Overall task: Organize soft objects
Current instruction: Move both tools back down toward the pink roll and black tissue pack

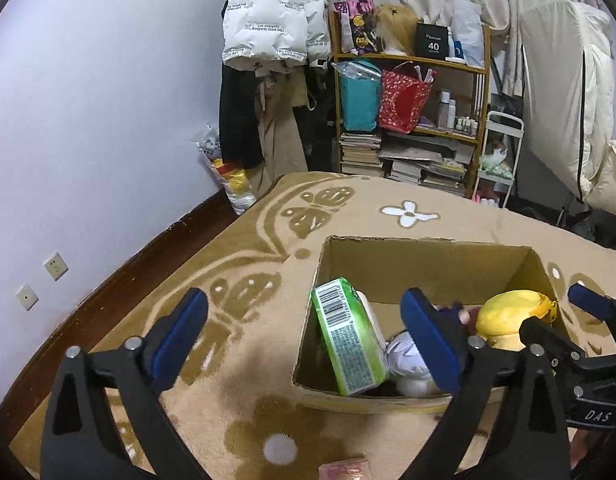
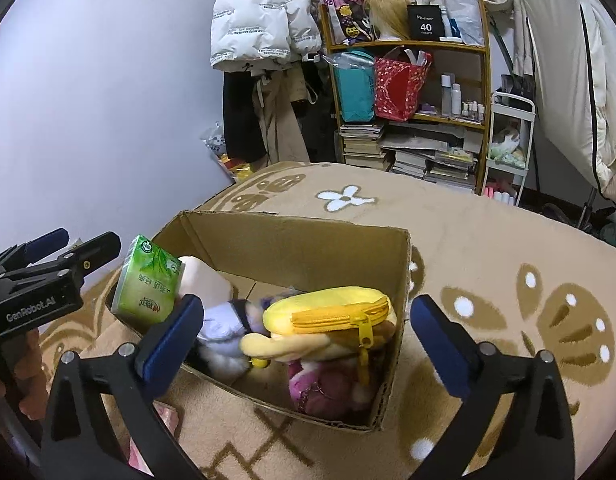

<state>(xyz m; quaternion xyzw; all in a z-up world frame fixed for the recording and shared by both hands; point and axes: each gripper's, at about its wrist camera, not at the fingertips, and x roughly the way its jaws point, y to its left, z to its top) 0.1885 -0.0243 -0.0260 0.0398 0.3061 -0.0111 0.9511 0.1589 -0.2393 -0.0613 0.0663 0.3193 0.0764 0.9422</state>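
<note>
- Left hand-held gripper (image 1: 304,340): jaws spread wide, nothing between them; it hangs over the near left corner of the cardboard box (image 1: 424,252), one fingertip out over the blanket (image 1: 236,380), the other over the box interior.
- Right hand-held gripper (image 2: 304,334): released too, jaws wide and empty, poised above the box's near wall.
- Green tissue pack (image 2: 148,280) leans against the box wall at the far left of the right gripper's view, its top poking above the rim. Risk: a nudge from either gripper could tip it out onto the blanket.
- Yellow zip pouch (image 2: 332,312) sits on top of the pile, just ahead of the right gripper and between its fingers; under it a purple-pink plush (image 2: 324,388), beside it a lavender plush (image 2: 224,328). Risk: pressing another item in may roll the pouch over the rim, since the stack looks loose.
- Pink packet (image 1: 344,470) lies on the blanket just below the left gripper, outside the box, barely in view. Likely the next pick; a blind reach could miss it.
- The two grippers are close together; a crossing move could knock them.
- The box rests on a soft blanket, so a push against its wall may slide it.
</note>
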